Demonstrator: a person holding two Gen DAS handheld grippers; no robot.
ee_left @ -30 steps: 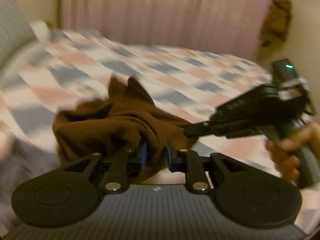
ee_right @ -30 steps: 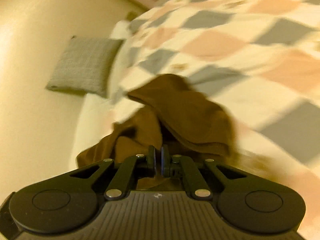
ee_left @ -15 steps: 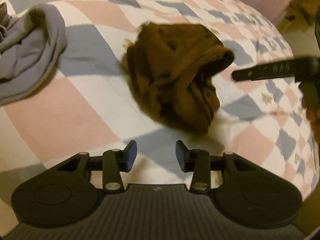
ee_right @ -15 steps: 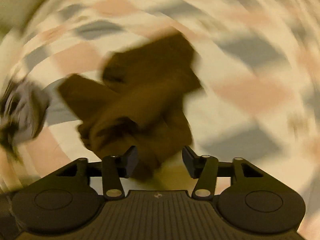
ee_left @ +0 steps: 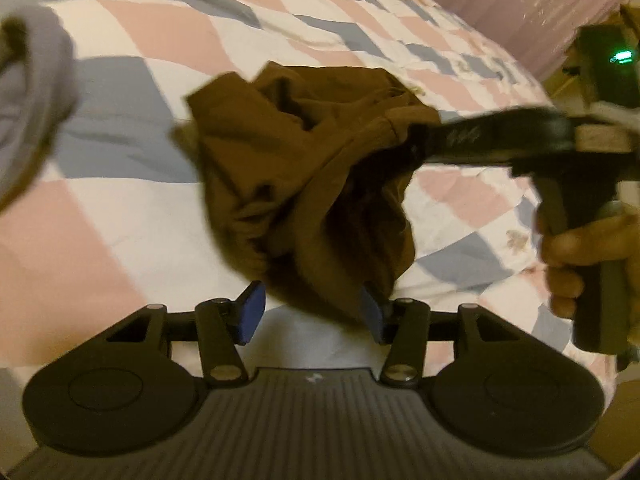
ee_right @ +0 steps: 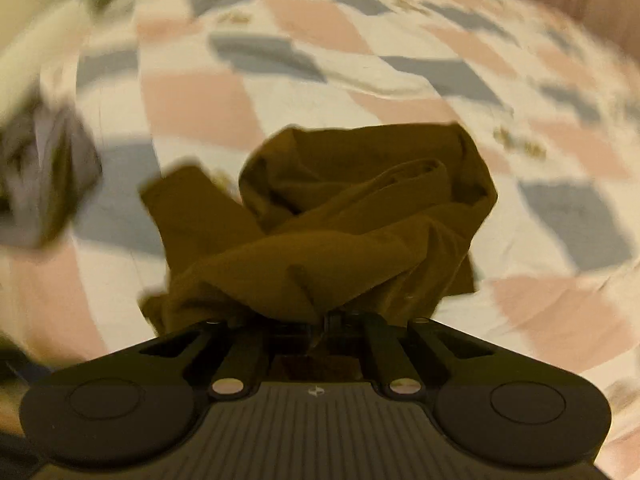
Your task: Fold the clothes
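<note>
Crumpled brown cotton garment (ee_left: 304,184) lying in a heap on the bed's pink, grey and white checked quilt (ee_left: 132,204). Left claw (ee_left: 311,317): jaws apart and just opening, the heap's near edge between them, unpressed. Right claw (ee_right: 320,320): just snapped together, clamped on a fold at the garment's right edge. Grey cloth (ee_left: 32,92) lies left, apart.

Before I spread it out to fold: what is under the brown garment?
The brown garment lies bunched on the checked bedspread, which shows all around it. Whatever is directly beneath the heap is covered. The right gripper pinches its near edge.
</note>
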